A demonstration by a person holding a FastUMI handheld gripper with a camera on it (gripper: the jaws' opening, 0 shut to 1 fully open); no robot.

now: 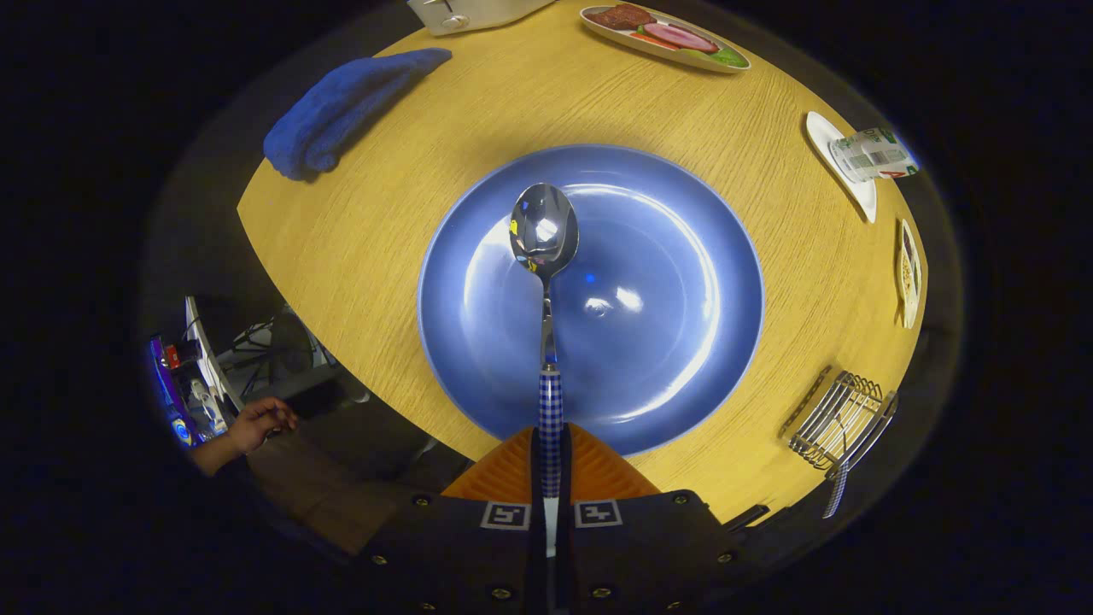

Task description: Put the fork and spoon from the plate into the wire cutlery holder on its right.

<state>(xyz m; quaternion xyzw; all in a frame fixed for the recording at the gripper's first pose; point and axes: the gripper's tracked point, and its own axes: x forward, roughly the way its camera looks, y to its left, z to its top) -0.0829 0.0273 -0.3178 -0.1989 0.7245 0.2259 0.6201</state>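
Here the gripper (551, 465) is clenched on the spoon (545, 256), which is held over the blue plate (683, 342).
The wire cutlery holder (837, 418) stands right of the plate, a checked handle sticking out of it; a blue towel (341, 107) lies well apart.

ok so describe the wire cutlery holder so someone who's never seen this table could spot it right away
Start at the big blue plate in the middle of the round wooden table, under the spoon that the gripper clamps. Look right of the plate, near the table's edge. The wire cutlery holder is a silver metal-bar basket with a checked handle poking out, unlike the flat dishes beyond it.
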